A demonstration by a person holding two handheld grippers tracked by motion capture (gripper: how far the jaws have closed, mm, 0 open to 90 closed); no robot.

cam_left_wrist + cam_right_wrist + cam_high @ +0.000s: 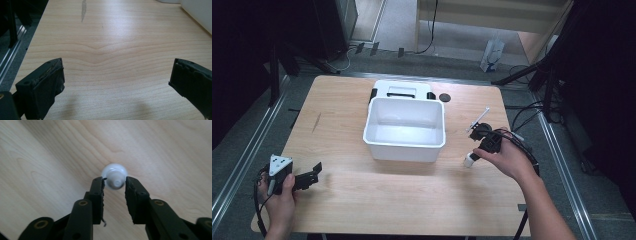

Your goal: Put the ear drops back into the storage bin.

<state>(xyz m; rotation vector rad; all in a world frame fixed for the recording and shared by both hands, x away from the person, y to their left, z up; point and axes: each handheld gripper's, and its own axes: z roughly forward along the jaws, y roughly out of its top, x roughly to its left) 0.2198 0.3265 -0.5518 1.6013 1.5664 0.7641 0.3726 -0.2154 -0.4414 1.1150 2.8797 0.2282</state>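
1. Your bench (362,200) carries a white tub (405,130), its inside partly hidden by the near wall.
2. Your left gripper (116,82) sits wide open over bare wood.
3. Your right gripper (114,192) is clamped on a small white bottle (114,178), blurry, right of the tub.

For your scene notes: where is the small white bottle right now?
In the high view, the bottle sits right of the white bin, between the right gripper jaws.

A lab or recording room is showing here: a bare wooden table (362,200) is standing on grey carpet. Dark stand legs (522,75) and loose cables (527,117) are crowding it.
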